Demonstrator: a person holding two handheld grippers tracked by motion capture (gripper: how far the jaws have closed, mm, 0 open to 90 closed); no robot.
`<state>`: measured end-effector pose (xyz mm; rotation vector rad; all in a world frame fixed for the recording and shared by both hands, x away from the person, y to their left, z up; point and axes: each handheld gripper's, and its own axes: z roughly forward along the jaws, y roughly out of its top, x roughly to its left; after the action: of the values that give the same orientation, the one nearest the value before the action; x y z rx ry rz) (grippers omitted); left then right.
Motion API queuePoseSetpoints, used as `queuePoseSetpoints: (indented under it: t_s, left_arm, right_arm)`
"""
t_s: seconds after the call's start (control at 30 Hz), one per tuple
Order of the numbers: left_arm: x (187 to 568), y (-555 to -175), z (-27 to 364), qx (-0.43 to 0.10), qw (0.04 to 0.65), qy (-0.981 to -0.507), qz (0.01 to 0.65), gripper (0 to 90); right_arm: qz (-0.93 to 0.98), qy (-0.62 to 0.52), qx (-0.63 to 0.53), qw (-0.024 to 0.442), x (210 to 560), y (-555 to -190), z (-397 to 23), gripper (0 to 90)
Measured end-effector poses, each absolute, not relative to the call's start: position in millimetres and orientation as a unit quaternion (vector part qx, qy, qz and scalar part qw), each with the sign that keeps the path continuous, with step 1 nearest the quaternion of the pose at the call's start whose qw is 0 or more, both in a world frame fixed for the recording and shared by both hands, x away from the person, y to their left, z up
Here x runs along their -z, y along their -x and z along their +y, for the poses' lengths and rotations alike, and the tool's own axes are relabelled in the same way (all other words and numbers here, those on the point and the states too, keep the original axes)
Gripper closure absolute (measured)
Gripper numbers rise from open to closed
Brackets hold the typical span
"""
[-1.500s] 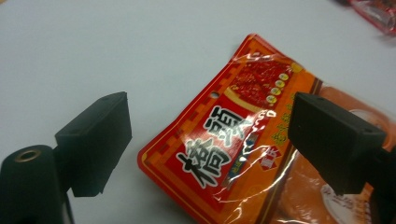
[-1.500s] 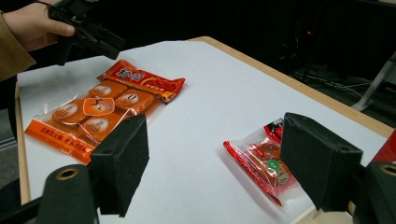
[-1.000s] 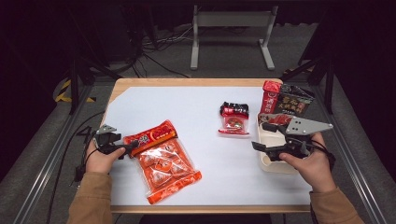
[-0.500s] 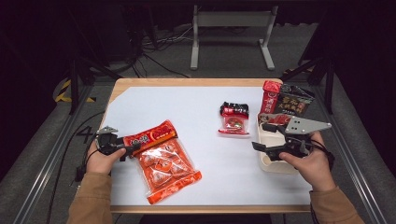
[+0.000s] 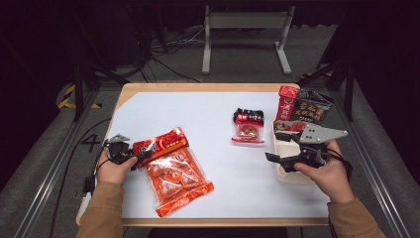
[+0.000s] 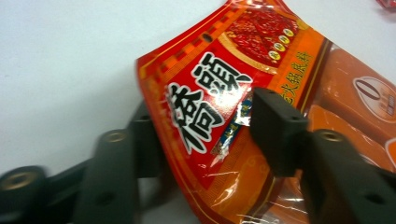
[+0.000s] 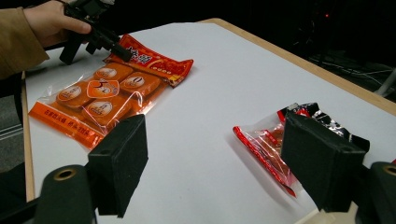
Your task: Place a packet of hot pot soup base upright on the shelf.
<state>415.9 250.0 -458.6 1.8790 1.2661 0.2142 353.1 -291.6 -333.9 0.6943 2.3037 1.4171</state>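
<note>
**Now: left jaws around the red packet's end**

Left gripper [image 6: 205,135] has just been closing its jaws, and the red snack packet [image 5: 159,144] stands between them — one pad lies on its printed face. It lies at the table's [image 5: 198,106] left, overlapping the orange bag [image 5: 177,177]. Right gripper [image 7: 215,158] hangs wide open, empty, over the white tray [image 5: 292,176] — well apart.

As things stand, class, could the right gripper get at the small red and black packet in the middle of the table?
Probably yes: the right gripper is open, and bare table lies between it and the small packet.
</note>
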Motion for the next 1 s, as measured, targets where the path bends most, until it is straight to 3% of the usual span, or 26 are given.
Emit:
queuePoseSetpoints:
  t_s: [0.07,0.3,0.6,1.0]
  left_arm:
    - [458.4,-415.3,249.6,-0.087,0.417,-0.748,0.509,59.5]
    - [449.5,-410.3,253.2,-0.100,0.424,-0.748,0.501,87.2]
    - [444.9,-408.3,255.5,-0.089,0.444,-0.743,0.494,89.9]
    - [417.5,-396.5,250.5,-0.116,0.467,-0.740,0.469,90.0]
  right_arm:
    - [0.813,-0.245,-0.500,0.173,334.2,-353.1,-291.5,23.7]
    - [0.813,-0.254,-0.494,0.173,336.4,-355.0,-292.5,23.9]
    - [0.813,-0.256,-0.495,0.171,336.7,-354.4,-291.9,24.2]
    - [0.815,-0.257,-0.494,0.162,338.3,-353.4,-286.7,24.5]
